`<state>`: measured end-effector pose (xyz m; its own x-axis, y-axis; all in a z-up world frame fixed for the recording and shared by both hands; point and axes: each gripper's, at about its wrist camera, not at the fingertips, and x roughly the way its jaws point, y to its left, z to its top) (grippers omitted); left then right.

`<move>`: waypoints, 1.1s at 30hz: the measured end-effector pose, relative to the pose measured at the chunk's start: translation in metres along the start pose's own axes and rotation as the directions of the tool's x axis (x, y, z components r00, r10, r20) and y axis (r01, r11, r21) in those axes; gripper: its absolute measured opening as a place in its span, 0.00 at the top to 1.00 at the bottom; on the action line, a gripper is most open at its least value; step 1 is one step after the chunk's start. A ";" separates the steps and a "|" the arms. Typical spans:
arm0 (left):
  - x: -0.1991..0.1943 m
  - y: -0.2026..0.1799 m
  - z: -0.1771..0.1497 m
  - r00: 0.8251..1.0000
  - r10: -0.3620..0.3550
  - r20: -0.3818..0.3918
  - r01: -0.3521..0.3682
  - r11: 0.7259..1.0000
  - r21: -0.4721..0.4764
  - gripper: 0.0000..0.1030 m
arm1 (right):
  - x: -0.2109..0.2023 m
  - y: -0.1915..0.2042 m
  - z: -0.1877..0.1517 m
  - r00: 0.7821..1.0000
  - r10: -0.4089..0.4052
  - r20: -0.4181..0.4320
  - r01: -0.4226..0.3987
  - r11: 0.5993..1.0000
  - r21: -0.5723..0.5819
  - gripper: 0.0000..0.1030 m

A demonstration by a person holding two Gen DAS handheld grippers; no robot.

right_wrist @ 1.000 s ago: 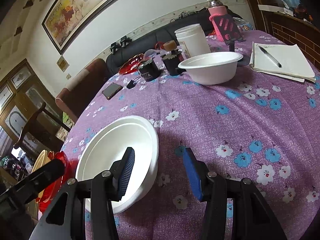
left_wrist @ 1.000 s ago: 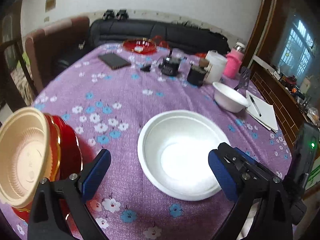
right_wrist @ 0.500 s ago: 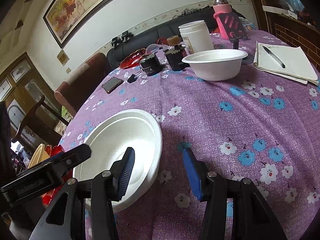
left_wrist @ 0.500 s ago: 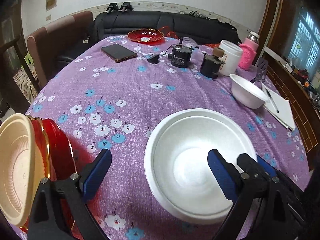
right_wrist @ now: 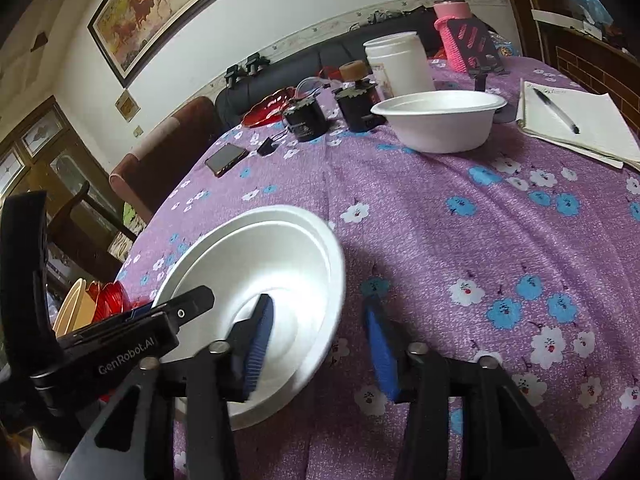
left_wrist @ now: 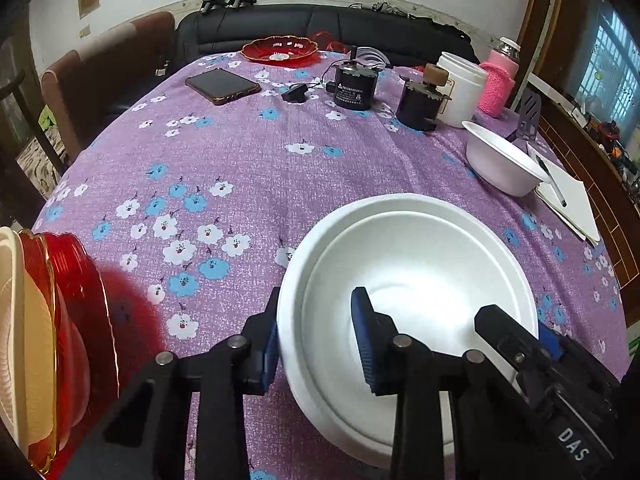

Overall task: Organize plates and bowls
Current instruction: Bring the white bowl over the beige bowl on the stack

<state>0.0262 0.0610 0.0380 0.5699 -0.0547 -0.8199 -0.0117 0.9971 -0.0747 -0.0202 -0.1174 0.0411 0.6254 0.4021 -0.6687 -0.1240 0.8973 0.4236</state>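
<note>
Two nested large white bowls (left_wrist: pixel 424 264) (right_wrist: pixel 256 264) sit on the purple flowered tablecloth (left_wrist: pixel 240 168). My left gripper (left_wrist: pixel 316 340) (right_wrist: pixel 168 308) straddles the near-left rim and its jaws are closing. One pad touches the rim's outer edge and the other lies against the inner wall. My right gripper (right_wrist: pixel 316 344) (left_wrist: pixel 528 340) straddles the opposite rim, also closing. One finger is inside the bowl, and a gap separates the outer pad from the rim. A smaller white bowl (left_wrist: pixel 500 164) (right_wrist: pixel 436 120) stands farther back on the right.
A beige bowl (left_wrist: pixel 24 340) leans with red dishes (left_wrist: pixel 76 300) at the table's left edge. Another red dish (left_wrist: pixel 280 46), a phone (left_wrist: pixel 222 86), two black jars (left_wrist: pixel 354 86), a white tub (left_wrist: pixel 460 88), a pink bottle (left_wrist: pixel 500 84) and a notebook with pen (left_wrist: pixel 568 196) crowd the back and right.
The left gripper has come down over the large bowl's rim, and its jaws have gone from wide apart to narrow around it. The right jaws have narrowed slightly and stayed in place.
</note>
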 end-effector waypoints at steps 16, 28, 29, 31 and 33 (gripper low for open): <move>-0.027 0.001 -0.007 0.998 -0.015 0.060 0.015 1.000 0.000 0.82 | -0.003 0.000 -0.002 0.998 0.055 0.005 -0.055 0.998 0.015 0.82; -0.098 0.023 -0.028 0.985 0.033 0.170 -0.033 0.999 -0.007 0.82 | -0.040 0.049 -0.011 0.984 0.168 0.063 -0.163 0.983 -0.085 0.82; -0.105 0.029 -0.030 0.983 0.040 0.182 -0.038 0.999 -0.014 0.82 | -0.045 0.058 -0.013 0.982 0.174 0.066 -0.168 0.981 -0.095 0.82; -0.115 0.040 -0.034 0.980 0.038 0.197 -0.031 0.999 -0.037 0.81 | -0.051 0.075 -0.015 0.982 0.174 0.071 -0.165 0.980 -0.114 0.82; -0.129 0.054 -0.037 0.975 0.045 0.218 -0.031 0.997 -0.068 0.80 | -0.054 0.096 -0.014 0.981 0.184 0.069 -0.172 0.974 -0.144 0.82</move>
<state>-0.0780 0.1202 0.1189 0.7341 0.0033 -0.6790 -0.0854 0.9925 -0.0875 -0.0768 -0.0498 0.1089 0.6435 0.5465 -0.5359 -0.3396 0.8313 0.4401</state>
